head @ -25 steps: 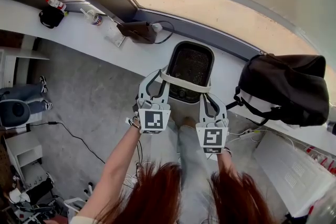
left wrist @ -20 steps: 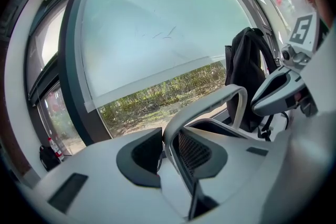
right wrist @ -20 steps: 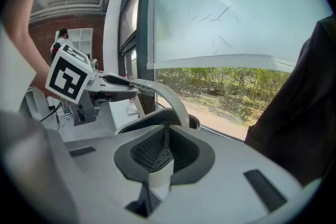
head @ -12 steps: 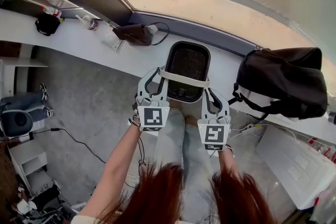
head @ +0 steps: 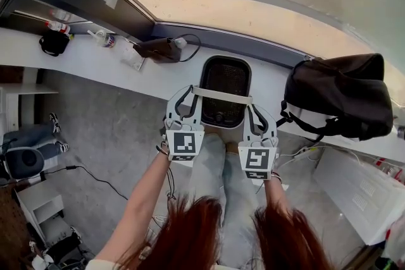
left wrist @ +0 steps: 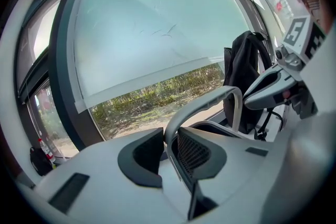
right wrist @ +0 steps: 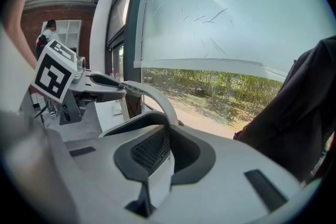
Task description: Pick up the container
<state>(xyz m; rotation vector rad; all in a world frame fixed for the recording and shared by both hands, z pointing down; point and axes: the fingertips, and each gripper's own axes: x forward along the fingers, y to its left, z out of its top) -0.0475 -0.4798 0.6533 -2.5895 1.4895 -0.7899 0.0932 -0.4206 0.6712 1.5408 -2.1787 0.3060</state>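
Note:
A black mesh-walled container (head: 228, 80) with a pale arched handle (head: 221, 97) stands on the white sill (head: 95, 63) under the window. My left gripper (head: 188, 95) holds the handle's left end. In the left gripper view the handle (left wrist: 210, 99) runs down between that gripper's (left wrist: 170, 152) pads, which have just been closing and now press on it. My right gripper (head: 256, 112) holds the handle's right end. In the right gripper view the handle (right wrist: 152, 94) is clamped in that gripper's (right wrist: 168, 149) jaws.
A black backpack (head: 338, 101) lies on the sill right of the container. To the left are a dark pouch with a cable (head: 158, 49), bottles (head: 101, 39) and a small black bag (head: 54, 42). Behind stands the window, below the grey floor (head: 107, 129).
The head view has shifted, so the container and both grippers sit slightly higher and smaller. Both grippers stay at the ends of the handle.

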